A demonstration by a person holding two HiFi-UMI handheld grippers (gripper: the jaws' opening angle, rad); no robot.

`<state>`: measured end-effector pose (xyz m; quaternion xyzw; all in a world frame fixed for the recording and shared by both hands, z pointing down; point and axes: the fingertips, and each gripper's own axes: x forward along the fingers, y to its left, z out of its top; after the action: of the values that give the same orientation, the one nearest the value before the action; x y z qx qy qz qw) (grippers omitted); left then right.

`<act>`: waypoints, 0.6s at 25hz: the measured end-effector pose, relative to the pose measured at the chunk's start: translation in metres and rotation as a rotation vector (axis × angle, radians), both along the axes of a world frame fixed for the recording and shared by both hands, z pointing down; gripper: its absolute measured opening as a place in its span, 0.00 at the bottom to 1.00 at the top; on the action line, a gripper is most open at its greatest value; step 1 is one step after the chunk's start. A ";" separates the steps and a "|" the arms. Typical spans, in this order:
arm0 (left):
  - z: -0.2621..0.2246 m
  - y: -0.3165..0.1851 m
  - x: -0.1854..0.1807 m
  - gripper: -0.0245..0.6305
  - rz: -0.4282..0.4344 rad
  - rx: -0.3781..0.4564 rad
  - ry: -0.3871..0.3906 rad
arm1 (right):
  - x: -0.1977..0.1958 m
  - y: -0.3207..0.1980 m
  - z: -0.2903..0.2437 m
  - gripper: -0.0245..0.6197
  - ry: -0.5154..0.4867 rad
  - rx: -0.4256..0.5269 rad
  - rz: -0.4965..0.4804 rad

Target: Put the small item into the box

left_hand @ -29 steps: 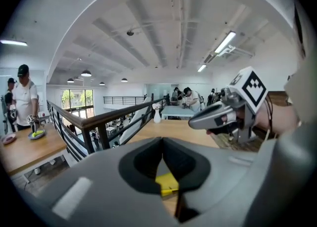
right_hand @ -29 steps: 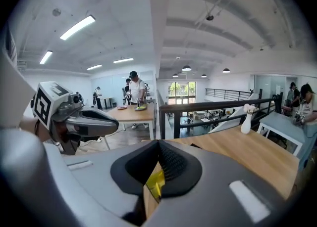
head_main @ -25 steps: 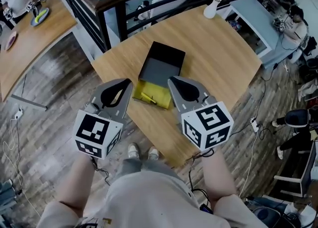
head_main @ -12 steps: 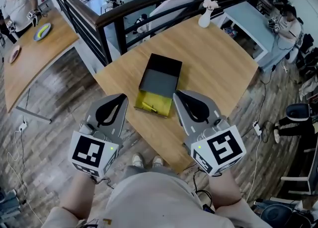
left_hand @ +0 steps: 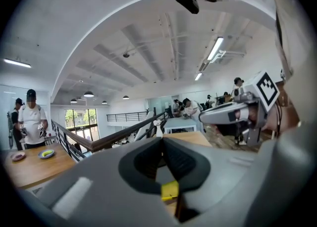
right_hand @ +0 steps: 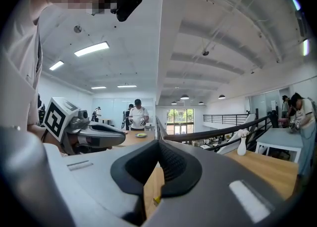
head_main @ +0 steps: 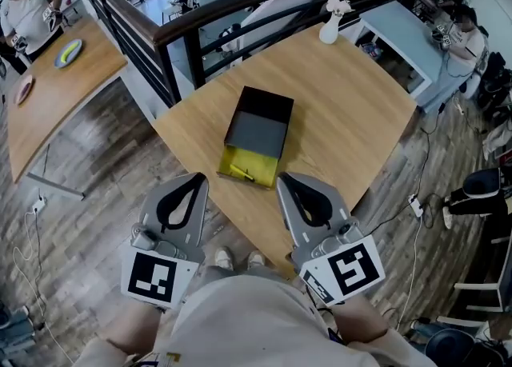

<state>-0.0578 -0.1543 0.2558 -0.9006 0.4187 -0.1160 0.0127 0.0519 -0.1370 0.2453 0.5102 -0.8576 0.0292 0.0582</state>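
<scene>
Left hand-held gripper (head_main: 196, 178): jaws closed tip to tip, nothing between them; held low off the counter's near edge.
Right hand-held gripper (head_main: 282, 178): jaws likewise pressed together, empty, beside the left one.
Box (head_main: 258, 125): black, on the wooden counter (head_main: 352, 101), its yellow tray (head_main: 260, 165) open at the near end.
Small item (head_main: 240, 172): yellow, lying in that tray.
Vase (head_main: 330, 28): white, at the counter's far edge.

right gripper (right_hand: 159, 144), jaws together
</scene>
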 end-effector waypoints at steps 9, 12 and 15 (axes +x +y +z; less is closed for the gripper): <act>0.024 0.012 0.005 0.04 0.006 -0.064 -0.014 | 0.008 0.009 0.018 0.04 0.018 -0.038 0.019; 0.025 0.011 0.007 0.04 0.012 -0.072 -0.004 | 0.004 0.010 0.021 0.04 0.011 -0.042 0.011; 0.022 0.010 0.004 0.04 0.006 -0.067 0.009 | 0.000 0.011 0.021 0.04 0.005 -0.039 0.005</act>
<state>-0.0537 -0.1443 0.2782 -0.9022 0.4121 -0.1258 -0.0189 0.0517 -0.1264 0.2668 0.5111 -0.8554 0.0449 0.0704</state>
